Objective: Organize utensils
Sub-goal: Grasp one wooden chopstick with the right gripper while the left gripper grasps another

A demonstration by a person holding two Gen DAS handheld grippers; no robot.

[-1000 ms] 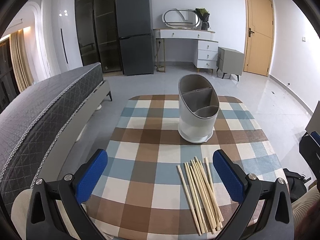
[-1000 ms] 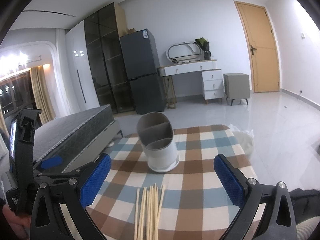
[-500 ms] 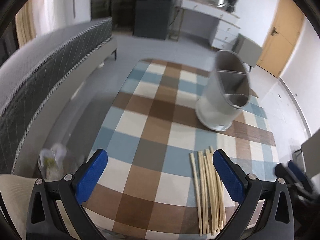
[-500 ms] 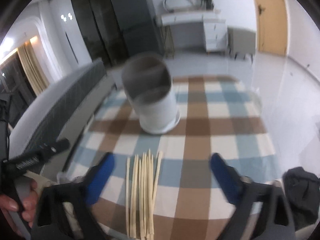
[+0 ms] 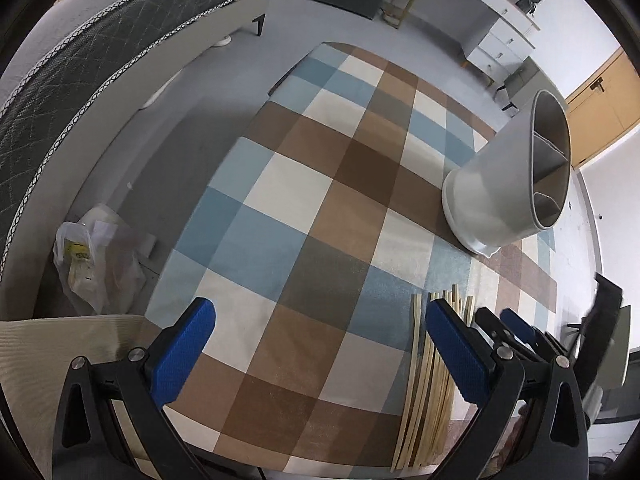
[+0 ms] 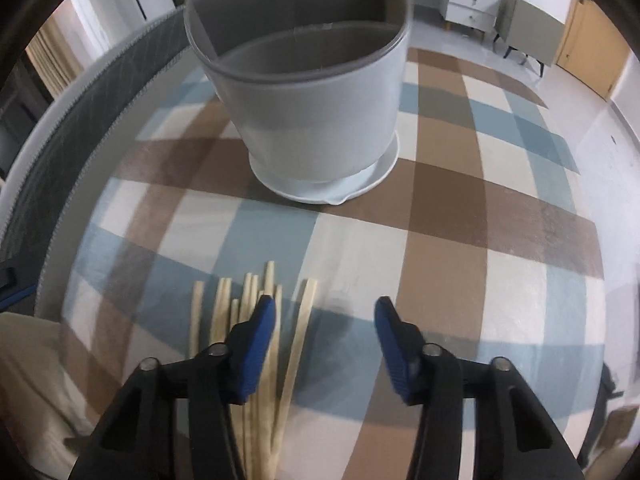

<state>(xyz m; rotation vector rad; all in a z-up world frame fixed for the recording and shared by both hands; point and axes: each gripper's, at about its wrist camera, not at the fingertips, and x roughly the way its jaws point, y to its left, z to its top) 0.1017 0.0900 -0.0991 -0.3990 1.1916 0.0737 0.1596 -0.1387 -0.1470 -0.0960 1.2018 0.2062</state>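
On the checked tablecloth (image 6: 440,208), we are narrowing the right gripper (image 6: 325,322) over the chopsticks (image 6: 298,344) at lower left, nothing pinched yet, while the left gripper (image 5: 320,344) is hanging spread and empty, leaving the divided holder (image 6: 312,92) at upper centre free to be filled.

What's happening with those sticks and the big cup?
A person is tidying up with a gripper in each hand. The right gripper is over a bunch of wooden chopsticks lying on the checked tablecloth, and it is closing, with one or two of the sticks passing between its fingers but not pinched yet. The left gripper is wide open and holds nothing. The white utensil holder stands empty just beyond the chopsticks.
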